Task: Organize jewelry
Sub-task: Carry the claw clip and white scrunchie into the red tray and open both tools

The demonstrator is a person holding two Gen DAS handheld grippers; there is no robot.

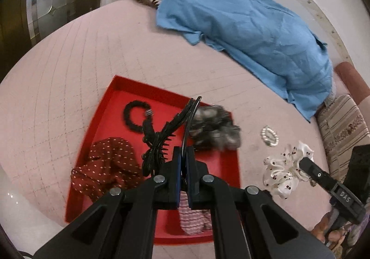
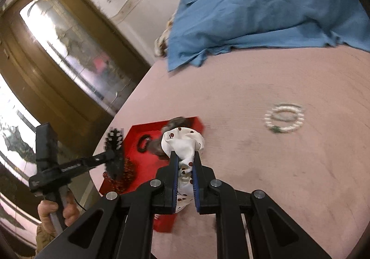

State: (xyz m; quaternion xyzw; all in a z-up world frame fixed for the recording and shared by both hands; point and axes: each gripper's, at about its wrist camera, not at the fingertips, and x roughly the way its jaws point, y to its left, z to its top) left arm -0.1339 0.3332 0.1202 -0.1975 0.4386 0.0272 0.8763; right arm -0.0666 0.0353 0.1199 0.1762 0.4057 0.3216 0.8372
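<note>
My left gripper (image 1: 184,150) is shut on a black claw hair clip (image 1: 166,134) and holds it above the red tray (image 1: 111,97). In the tray lie a black scrunchie (image 1: 135,115), a dark red dotted scrunchie (image 1: 106,164), a grey patterned scrunchie (image 1: 214,128) on the far rim and a pink striped one (image 1: 193,219). My right gripper (image 2: 185,155) is shut on a white cherry-print scrunchie (image 2: 182,143), lifted off the pink bed just right of the tray (image 2: 148,129). A pearl bracelet (image 2: 284,118) lies on the bed to the right, also in the left wrist view (image 1: 269,136).
A blue cloth (image 1: 249,28) covers the far side of the pink quilted bed (image 1: 92,51). A patterned cushion (image 1: 342,125) sits at the right edge. A wooden door with glass (image 2: 69,51) stands beyond the bed on the left.
</note>
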